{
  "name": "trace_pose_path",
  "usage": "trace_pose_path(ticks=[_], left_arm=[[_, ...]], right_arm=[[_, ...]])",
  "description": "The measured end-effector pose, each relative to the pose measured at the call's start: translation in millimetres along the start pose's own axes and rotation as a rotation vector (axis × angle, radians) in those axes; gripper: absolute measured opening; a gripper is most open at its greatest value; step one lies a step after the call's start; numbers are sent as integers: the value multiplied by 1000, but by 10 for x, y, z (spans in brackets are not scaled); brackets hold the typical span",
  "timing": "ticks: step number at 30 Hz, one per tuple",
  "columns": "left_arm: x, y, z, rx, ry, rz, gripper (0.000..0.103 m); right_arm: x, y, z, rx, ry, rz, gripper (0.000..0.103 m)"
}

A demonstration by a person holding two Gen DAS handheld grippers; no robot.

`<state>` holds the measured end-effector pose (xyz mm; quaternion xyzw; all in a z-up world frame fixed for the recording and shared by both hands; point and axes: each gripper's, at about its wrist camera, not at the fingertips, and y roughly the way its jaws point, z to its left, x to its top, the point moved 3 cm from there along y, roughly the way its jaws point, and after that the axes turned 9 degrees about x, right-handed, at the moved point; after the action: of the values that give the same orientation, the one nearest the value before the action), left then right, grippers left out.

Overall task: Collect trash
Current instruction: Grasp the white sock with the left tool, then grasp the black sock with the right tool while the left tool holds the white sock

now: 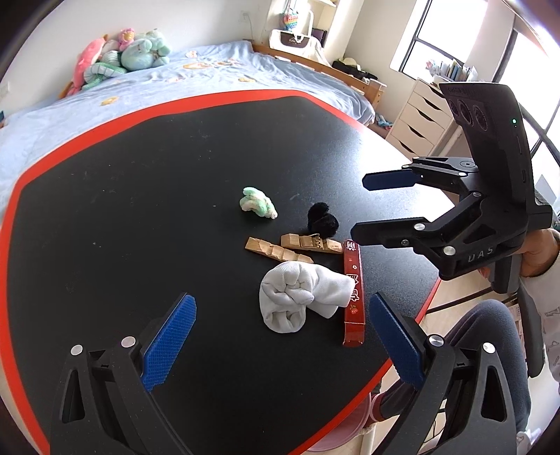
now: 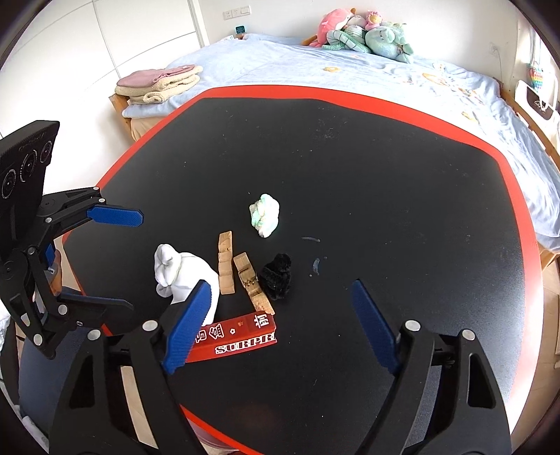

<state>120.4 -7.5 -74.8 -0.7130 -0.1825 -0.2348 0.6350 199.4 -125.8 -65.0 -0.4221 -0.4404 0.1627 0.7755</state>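
Note:
Small items lie on a black table (image 1: 140, 210) with a red rim. They are a rolled white sock (image 1: 297, 297), a long red box (image 1: 353, 294), two wooden clothespin halves (image 1: 276, 250), a black fuzzy clump (image 1: 322, 218) and a green-white crumpled wad (image 1: 257, 203). My left gripper (image 1: 280, 304) hovers open over the sock, holding nothing. My right gripper (image 2: 280, 285) is open above the red box (image 2: 238, 336) and the black clump (image 2: 278, 276), also with nothing in it. Each gripper shows in the other's view, the right gripper (image 1: 360, 206) at the right and the left gripper (image 2: 134, 262) at the left.
A bed (image 2: 350, 70) with a blue sheet runs behind the table, with plush toys (image 2: 367, 31) and folded towels (image 2: 157, 84) on it. White drawers (image 1: 416, 119) stand by the window. A person's knee (image 1: 490, 332) is at the table's near edge, with something pink (image 1: 346, 430) below it.

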Motion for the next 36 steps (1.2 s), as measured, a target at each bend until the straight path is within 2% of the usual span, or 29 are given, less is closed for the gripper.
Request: trace_pose_path(ticks=[2,4,9,14,16,21,26,36], left_arm=[[0,12,2,-6,-4,-1,93],[3,32,-8,-11,-2,6,82],[-3,102,-44,-20,5,24,67],[22,132,-63,-26,4,29,46],[14,149,-67,-28,4,34,38],[13,165,-58,-21,0,35,27],[10,137,-48,-10,-1,25,23],[2,-22,-52,14,-6,-7,23]], right_arm=[[23,47,-12,11,1,3,67],[45,92,-17,21,0,10,62],[59,181,16,41,-13,34,44],[36,211,16,42,-15,43,25],[23,215,6,41,-13,46,23],[-1,224,-11,40,-10,49,12],[-2,218,-18,28,-6,33,3],[-14,37,8,3,-9,-13,0]])
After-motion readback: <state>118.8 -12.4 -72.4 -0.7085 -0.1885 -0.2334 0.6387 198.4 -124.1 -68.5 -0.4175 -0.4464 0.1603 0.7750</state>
